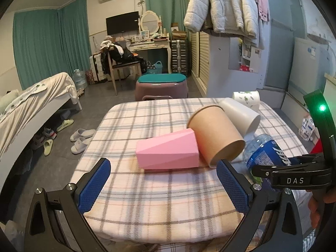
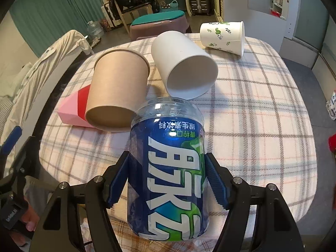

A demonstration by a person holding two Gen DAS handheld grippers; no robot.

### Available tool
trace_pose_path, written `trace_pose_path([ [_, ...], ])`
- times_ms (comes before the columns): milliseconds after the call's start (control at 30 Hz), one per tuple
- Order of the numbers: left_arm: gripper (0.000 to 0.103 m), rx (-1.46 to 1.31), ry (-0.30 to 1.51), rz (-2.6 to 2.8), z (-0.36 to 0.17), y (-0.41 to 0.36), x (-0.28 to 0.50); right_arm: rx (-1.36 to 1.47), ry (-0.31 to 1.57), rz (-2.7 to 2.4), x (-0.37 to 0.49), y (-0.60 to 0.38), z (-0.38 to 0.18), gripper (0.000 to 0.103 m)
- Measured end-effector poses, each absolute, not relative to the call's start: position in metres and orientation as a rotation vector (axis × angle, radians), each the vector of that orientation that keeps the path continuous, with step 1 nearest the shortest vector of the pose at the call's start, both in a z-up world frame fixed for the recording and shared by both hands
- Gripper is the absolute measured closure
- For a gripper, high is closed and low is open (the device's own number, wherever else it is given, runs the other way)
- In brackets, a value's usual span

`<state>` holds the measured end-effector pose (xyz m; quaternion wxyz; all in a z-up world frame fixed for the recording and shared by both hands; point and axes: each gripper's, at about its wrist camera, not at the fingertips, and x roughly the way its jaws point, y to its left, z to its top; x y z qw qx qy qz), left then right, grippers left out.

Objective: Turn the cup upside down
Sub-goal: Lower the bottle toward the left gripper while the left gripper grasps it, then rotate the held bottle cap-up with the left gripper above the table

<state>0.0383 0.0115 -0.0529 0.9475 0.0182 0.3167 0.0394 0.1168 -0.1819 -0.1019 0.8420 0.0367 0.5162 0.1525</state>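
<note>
Several cups lie on their sides on a plaid-covered table (image 1: 147, 199) (image 2: 262, 115). A pink faceted cup (image 1: 168, 151) (image 2: 71, 109) touches a brown paper cup (image 1: 216, 134) (image 2: 117, 88). Behind them are a plain white cup (image 1: 241, 115) (image 2: 184, 63) and a leaf-printed paper cup (image 1: 246, 98) (image 2: 222, 35). My right gripper (image 2: 167, 156) (image 1: 258, 171) is shut on a clear plastic cup with a blue label (image 2: 168, 163) (image 1: 262, 153), whose print reads inverted. My left gripper (image 1: 163, 163) is open just in front of the pink cup, holding nothing.
A bed (image 1: 31, 105) runs along the left, with slippers (image 1: 82, 138) on the floor beside it. A purple stool with a teal cushion (image 1: 161, 86) stands just past the table's far edge. A hand (image 1: 319, 205) holds the right gripper's handle.
</note>
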Motion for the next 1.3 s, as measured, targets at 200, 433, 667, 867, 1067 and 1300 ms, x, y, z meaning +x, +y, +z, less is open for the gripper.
trace_pose_path([
  [200,0.000,0.056,0.657,0.071,-0.049,-0.003,0.041,0.104,1.026,0.330,0.107,-0.192,-0.086,0.014],
  [433,0.000,0.054,0.698,0.021,-0.044,-0.031,0.045,0.065,0.877,0.284,0.081,-0.223,-0.042,0.013],
  [667,0.000,0.066,0.768,-0.044,-0.038,-0.075,0.064,-0.012,0.779,0.193,0.068,-0.262,-0.027,0.013],
  [867,0.000,0.078,0.830,-0.067,-0.040,-0.107,0.091,0.028,0.775,0.172,0.071,-0.297,-0.038,0.013],
  [1067,0.000,0.086,0.921,-0.108,-0.052,-0.135,0.122,0.079,0.817,0.176,0.084,-0.317,-0.063,0.013],
  [1300,0.001,0.150,1.001,-0.106,-0.071,-0.154,0.139,0.148,0.840,0.172,0.098,-0.336,-0.082,0.013],
])
